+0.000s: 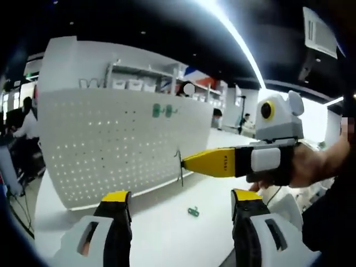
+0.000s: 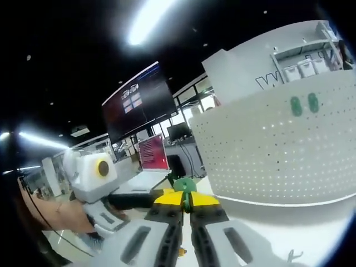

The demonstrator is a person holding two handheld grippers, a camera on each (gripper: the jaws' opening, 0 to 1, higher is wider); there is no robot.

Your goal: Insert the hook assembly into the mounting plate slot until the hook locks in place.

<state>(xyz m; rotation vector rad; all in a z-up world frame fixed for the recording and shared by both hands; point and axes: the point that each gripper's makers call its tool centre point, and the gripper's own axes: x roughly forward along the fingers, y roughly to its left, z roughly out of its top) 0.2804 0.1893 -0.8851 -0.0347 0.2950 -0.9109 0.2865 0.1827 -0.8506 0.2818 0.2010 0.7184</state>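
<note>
A white pegboard mounting plate (image 1: 111,144) stands upright on the white table, and two green hooks (image 1: 161,110) sit high on its face. My right gripper (image 1: 186,162) reaches in from the right, shut on a thin metal hook assembly (image 1: 179,168) held close to the plate's lower right part. In the right gripper view, my right gripper (image 2: 186,199) is closed on the hook assembly's green base (image 2: 185,185), with the pegboard (image 2: 278,150) to the right and its green hooks (image 2: 303,104) near the top. My left gripper (image 1: 180,197) is open and holds nothing, low in front of the plate.
A small green piece (image 1: 193,211) lies on the white table (image 1: 167,233) in front of the plate. A person's hand (image 1: 311,164) holds the right gripper. Shelves with bins stand behind the plate, and people sit at desks far off.
</note>
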